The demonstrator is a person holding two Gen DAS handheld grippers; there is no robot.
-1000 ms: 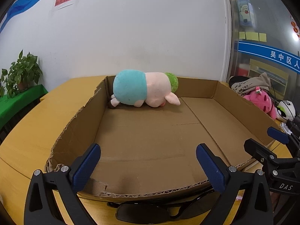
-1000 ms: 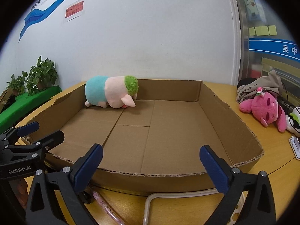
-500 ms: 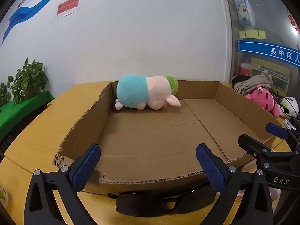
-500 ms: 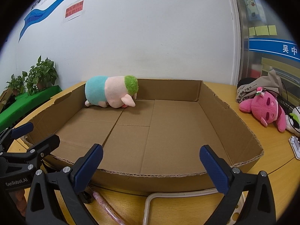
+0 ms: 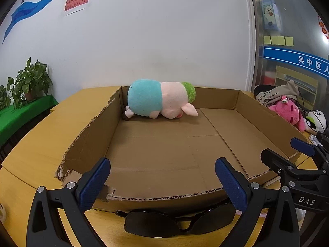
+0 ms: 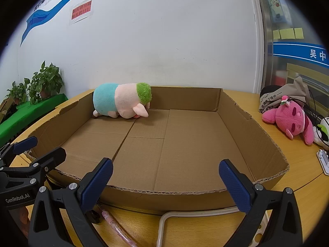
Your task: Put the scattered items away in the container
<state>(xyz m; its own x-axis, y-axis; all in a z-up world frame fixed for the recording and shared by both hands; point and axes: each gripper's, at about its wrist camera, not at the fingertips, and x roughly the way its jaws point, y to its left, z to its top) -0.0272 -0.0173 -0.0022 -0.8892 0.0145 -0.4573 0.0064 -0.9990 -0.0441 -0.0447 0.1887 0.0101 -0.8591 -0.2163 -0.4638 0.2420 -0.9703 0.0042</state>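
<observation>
Your left gripper (image 5: 162,177) hangs low at the near edge of the box (image 5: 164,194), fingers spread wide with nothing between them, and the sunglasses (image 5: 178,222) lie on the table (image 5: 37,144) right below, just outside the box's near wall. Your right gripper (image 6: 165,178) sits beside it at the same near edge, also spread wide and empty. From the right wrist view you can see the left gripper (image 6: 24,154) off to the left, and from the left wrist view the right gripper (image 5: 287,154) off to the right. Under your right gripper a pink pen (image 6: 117,228) lies on the table (image 6: 304,185) near the box (image 6: 267,144), and next to it a white looped object (image 6: 185,212) that you cannot make out fully. Inside the box, a plush pig (image 5: 158,103) with a teal body and green hair lies on its side in the far left corner, against the back wall. Outside the box, on the table to the right, a pink plush (image 6: 292,121) lies close to a grey bag (image 6: 287,96) and a white-and-black toy (image 6: 322,131).
</observation>
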